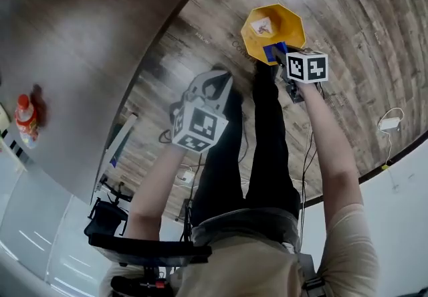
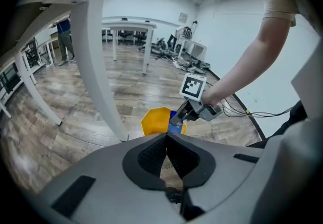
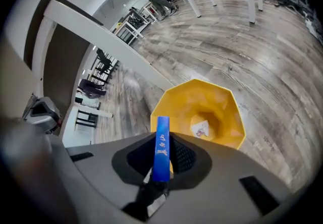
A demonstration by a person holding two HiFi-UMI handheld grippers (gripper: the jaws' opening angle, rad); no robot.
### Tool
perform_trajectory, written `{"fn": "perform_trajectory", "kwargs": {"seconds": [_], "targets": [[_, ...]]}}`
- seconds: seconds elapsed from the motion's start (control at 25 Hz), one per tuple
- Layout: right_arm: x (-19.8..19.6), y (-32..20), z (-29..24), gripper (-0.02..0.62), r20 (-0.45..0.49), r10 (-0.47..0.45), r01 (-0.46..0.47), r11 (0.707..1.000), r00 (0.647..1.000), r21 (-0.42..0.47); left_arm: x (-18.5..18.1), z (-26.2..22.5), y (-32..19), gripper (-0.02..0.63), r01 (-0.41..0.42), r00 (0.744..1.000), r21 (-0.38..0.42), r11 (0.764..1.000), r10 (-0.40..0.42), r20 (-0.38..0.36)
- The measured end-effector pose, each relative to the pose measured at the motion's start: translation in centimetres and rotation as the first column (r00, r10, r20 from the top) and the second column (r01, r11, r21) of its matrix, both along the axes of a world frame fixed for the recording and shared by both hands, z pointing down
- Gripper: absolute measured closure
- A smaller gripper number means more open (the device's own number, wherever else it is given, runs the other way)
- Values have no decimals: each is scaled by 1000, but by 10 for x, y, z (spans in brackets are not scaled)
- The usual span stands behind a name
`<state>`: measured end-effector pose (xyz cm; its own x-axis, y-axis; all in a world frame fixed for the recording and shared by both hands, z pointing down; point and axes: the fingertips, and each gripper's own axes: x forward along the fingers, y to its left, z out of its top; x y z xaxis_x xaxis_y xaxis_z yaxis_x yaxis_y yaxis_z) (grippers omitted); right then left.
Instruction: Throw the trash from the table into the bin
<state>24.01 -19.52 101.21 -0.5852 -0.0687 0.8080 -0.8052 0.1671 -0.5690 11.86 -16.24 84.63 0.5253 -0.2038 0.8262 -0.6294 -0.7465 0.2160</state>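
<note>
drop step is judged in hand. beside the table [image 1: 73,35], the yellow bin [image 3: 217,99] is stood on the floor, and the right gripper [image 3: 162,160] is held over its near rim. release over the opening is called for next. the left gripper [image 2: 166,152] is closed, nothing gripped. the right is clamped narrowly on a thin, flat blue wrapper [image 3: 162,142], seen edge-on. one scrap [image 3: 200,128] is already inside.

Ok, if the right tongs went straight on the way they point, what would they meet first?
Probably the yellow bin: the right tongs, shut on a blue packet, point toward its open mouth, where a paper scrap lies inside. Depth is unclear.
</note>
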Motion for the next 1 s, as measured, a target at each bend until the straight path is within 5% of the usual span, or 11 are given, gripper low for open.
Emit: {"fn": "perform_trajectory", "kwargs": {"seconds": [0.28,1.0], "targets": [[23,0,39,543,-117,-10,10,1000,993,1,10,23,16,592,-27,1000,-54,998,27,-5],[35,2,63,543,-163,-44,39,999,986,-29,13,36,13,592,-28,1000,-59,998,28,1]]}}
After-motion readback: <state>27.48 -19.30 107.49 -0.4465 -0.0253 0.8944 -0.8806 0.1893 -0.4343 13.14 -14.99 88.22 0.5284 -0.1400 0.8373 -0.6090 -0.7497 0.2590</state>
